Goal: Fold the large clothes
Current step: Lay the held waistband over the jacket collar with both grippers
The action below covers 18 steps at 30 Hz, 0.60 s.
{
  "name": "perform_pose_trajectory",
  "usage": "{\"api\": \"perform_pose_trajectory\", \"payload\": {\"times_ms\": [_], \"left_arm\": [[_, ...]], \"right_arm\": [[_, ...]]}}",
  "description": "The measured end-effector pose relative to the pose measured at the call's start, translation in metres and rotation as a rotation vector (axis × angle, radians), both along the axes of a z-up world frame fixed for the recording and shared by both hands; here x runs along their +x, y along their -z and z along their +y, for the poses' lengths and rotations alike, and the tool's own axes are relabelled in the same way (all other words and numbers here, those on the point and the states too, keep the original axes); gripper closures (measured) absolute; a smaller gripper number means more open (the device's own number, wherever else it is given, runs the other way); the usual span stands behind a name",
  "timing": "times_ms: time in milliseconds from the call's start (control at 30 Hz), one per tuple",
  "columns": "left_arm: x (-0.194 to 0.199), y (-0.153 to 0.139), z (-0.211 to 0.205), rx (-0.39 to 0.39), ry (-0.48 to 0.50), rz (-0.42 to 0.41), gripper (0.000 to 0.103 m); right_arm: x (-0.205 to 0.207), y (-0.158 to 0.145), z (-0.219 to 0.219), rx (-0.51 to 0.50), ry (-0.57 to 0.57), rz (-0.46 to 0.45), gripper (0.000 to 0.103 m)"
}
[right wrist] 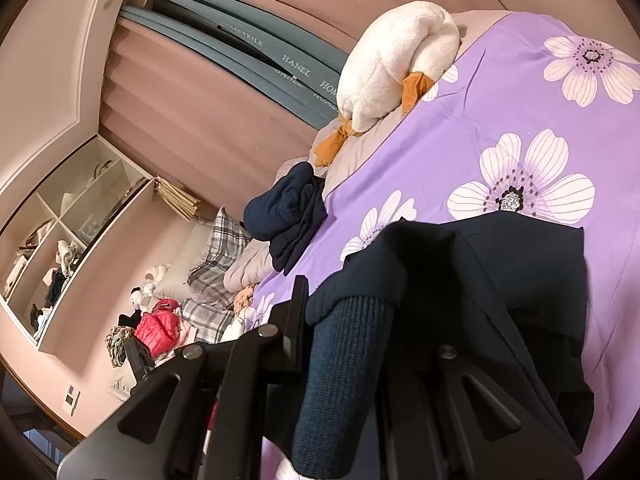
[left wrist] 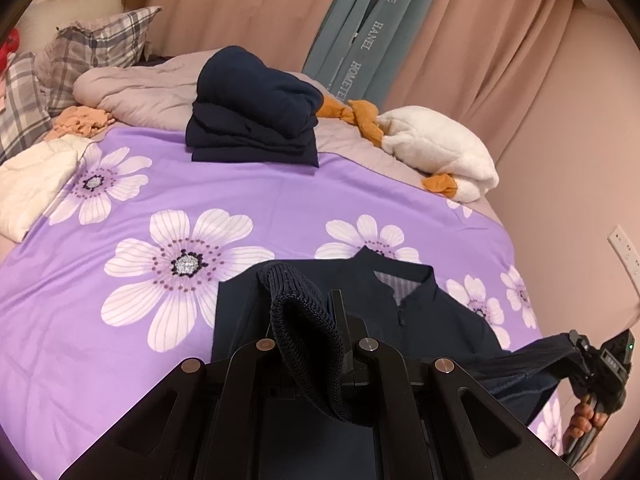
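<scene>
A navy collared garment point(left wrist: 436, 320) lies on the purple flowered bedspread point(left wrist: 120, 280) near the bed's front edge. My left gripper point(left wrist: 312, 320) is shut on its ribbed sleeve cuff point(left wrist: 304, 336), which drapes over the fingers. My right gripper point(left wrist: 600, 360) shows at the far right of the left wrist view, shut on the other sleeve. In the right wrist view my right gripper point(right wrist: 344, 304) is shut on that ribbed cuff point(right wrist: 344, 364), with the garment's body point(right wrist: 500, 280) bunched in front of it.
A folded navy pile point(left wrist: 256, 120) sits at the back of the bed on a grey duvet point(left wrist: 140, 92). A white plush goose point(left wrist: 436, 152) lies back right, a white garment point(left wrist: 32, 184) at the left, plaid pillows point(left wrist: 92, 40) beyond. Curtains and a wall close by on the right.
</scene>
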State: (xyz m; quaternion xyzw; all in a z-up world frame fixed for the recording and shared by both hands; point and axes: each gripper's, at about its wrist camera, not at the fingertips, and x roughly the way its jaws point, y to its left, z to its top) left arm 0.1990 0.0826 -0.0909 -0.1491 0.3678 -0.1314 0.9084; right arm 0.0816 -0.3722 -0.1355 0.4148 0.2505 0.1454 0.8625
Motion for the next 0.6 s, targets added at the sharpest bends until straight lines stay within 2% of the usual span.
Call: {"api": "perform_pose_trajectory", "payload": {"times_ms": [600], "left_arm": [[0.035, 0.023, -0.013, 0.034, -0.007, 0.068, 0.095]], "right_arm": [[0.022, 0.017, -0.008, -0.009, 0.027, 0.052, 0.091]]}}
